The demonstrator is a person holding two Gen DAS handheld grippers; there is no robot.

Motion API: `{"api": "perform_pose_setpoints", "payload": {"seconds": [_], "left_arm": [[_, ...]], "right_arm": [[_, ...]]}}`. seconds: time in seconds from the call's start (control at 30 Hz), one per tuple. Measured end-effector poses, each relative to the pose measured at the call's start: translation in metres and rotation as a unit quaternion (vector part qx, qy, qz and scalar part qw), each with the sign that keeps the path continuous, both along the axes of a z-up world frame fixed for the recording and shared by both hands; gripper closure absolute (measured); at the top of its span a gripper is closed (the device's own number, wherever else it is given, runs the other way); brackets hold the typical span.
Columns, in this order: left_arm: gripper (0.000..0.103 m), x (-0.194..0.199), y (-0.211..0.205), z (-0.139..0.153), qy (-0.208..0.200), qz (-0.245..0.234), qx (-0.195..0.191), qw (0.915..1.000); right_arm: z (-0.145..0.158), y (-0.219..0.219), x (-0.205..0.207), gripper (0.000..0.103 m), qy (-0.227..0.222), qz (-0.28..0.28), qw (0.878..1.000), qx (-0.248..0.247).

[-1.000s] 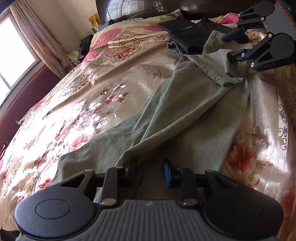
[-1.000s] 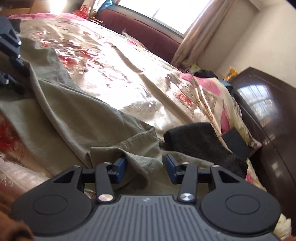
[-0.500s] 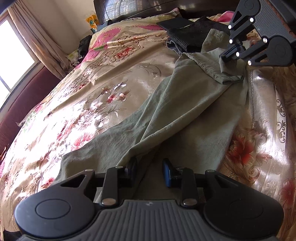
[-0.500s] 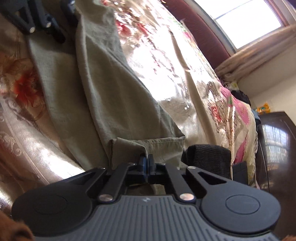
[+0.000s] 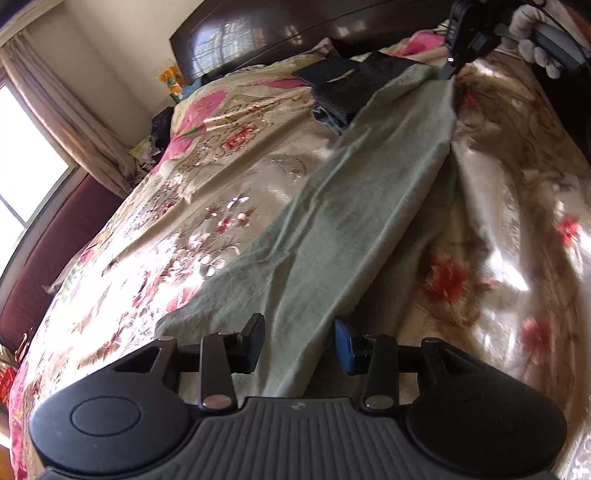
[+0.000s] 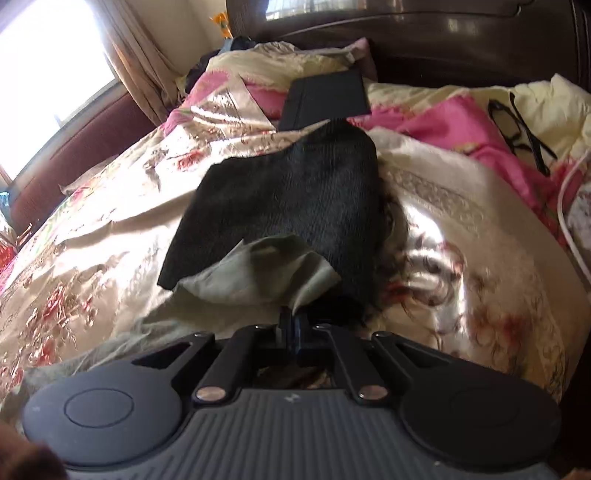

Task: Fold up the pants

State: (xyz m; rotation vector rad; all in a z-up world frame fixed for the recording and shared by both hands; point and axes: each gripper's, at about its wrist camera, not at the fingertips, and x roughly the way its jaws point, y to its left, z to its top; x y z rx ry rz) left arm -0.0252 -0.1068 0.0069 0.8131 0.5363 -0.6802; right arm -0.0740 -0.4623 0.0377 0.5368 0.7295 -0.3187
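Grey-green pants [image 5: 362, 206] lie stretched along the floral bedspread, from my left gripper toward the headboard. My left gripper [image 5: 299, 341] is open, its jaws on either side of the near end of the cloth. My right gripper [image 6: 290, 325] is shut on the far end of the pants [image 6: 258, 273] and holds it lifted above the bed. It shows at the top right of the left wrist view [image 5: 452, 62], with the cloth pulled taut below it.
A folded dark garment [image 6: 295, 206] lies just beyond the held end, with a black flat case [image 6: 325, 98] behind it. Glasses [image 6: 517, 122] and a white cable [image 6: 565, 206] lie on the pink and cream bedding at right. A dark headboard [image 5: 295, 33] closes the far side.
My right gripper closed on the far end of the pants, then lifted and pulled it toward the headboard, stretching the cloth straight. My left gripper stayed open at the near end.
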Motion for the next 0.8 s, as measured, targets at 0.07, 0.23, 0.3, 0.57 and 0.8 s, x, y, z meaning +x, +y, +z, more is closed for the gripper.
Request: {"api": "perform_pose_setpoints", "payload": {"seconds": [0.07, 0.23, 0.3, 0.57, 0.8], "left_arm": [[0.047, -0.012, -0.001, -0.002, -0.004, -0.026, 0.017, 0.9995], [0.04, -0.016, -0.006, -0.007, -0.056, -0.032, 0.04, 0.9971], [0.04, -0.009, -0.01, -0.012, -0.046, -0.024, 0.032, 0.9982], [0.076, 0.001, -0.01, -0.024, 0.033, -0.015, 0.038, 0.9986], [0.075, -0.002, -0.008, -0.025, 0.022, -0.009, 0.035, 0.9991]], "right_arm": [[-0.011, 0.0, -0.006, 0.102, 0.005, -0.011, 1.0, 0.024], [-0.016, -0.005, -0.01, 0.101, -0.006, -0.026, 0.998, 0.056], [-0.013, -0.006, -0.006, 0.101, -0.008, -0.026, 0.998, 0.058], [-0.01, -0.012, -0.003, 0.097, -0.006, -0.034, 0.998, 0.054], [-0.006, 0.032, -0.001, 0.09, 0.041, 0.046, 0.984, -0.166]]}}
